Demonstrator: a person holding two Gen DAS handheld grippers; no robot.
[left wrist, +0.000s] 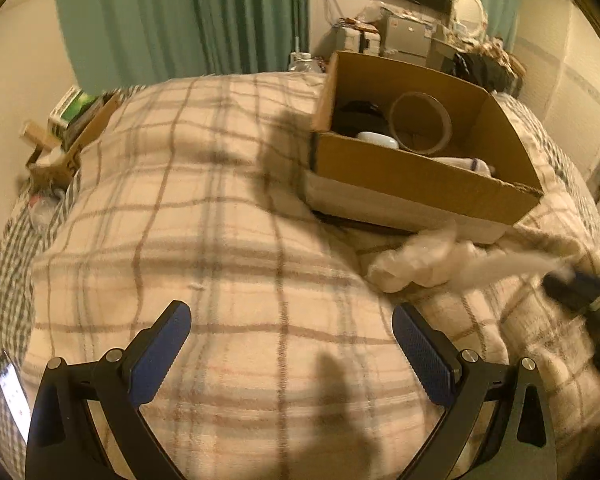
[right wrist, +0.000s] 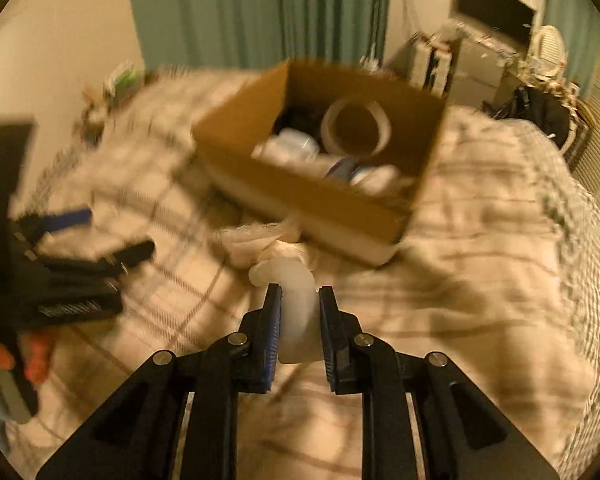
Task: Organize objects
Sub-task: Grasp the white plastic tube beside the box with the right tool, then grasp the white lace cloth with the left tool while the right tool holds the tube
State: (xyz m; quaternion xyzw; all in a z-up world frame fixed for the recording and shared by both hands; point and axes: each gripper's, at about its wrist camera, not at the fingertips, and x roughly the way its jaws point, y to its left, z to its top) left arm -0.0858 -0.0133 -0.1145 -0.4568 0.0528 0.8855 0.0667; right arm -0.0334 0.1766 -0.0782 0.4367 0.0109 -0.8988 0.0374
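Right wrist: right gripper (right wrist: 299, 294) clamped on white cloth (right wrist: 298, 320) — left gripper (left wrist: 291, 328) jaws apart, near cardboard box (left wrist: 420, 176).

Beige brown-checked blanket (left wrist: 228, 208), brown cardboard box (left wrist: 420, 176), teal curtains (left wrist: 180, 16), white plastic bag (right wrist: 298, 312).

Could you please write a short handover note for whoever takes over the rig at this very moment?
Left hand-held gripper: open, empty, over the plaid blanket.
Right hand-held gripper: shut on a pale plastic wrap; the rest of its bundle trails onto the blanket in front of the cardboard box.
Done: the box already holds a tape roll, a dark item and some white items.
Left: carry the wrap to the box, probably, and release it. The view is blurred, so what else lies loose on the bed is unclear.
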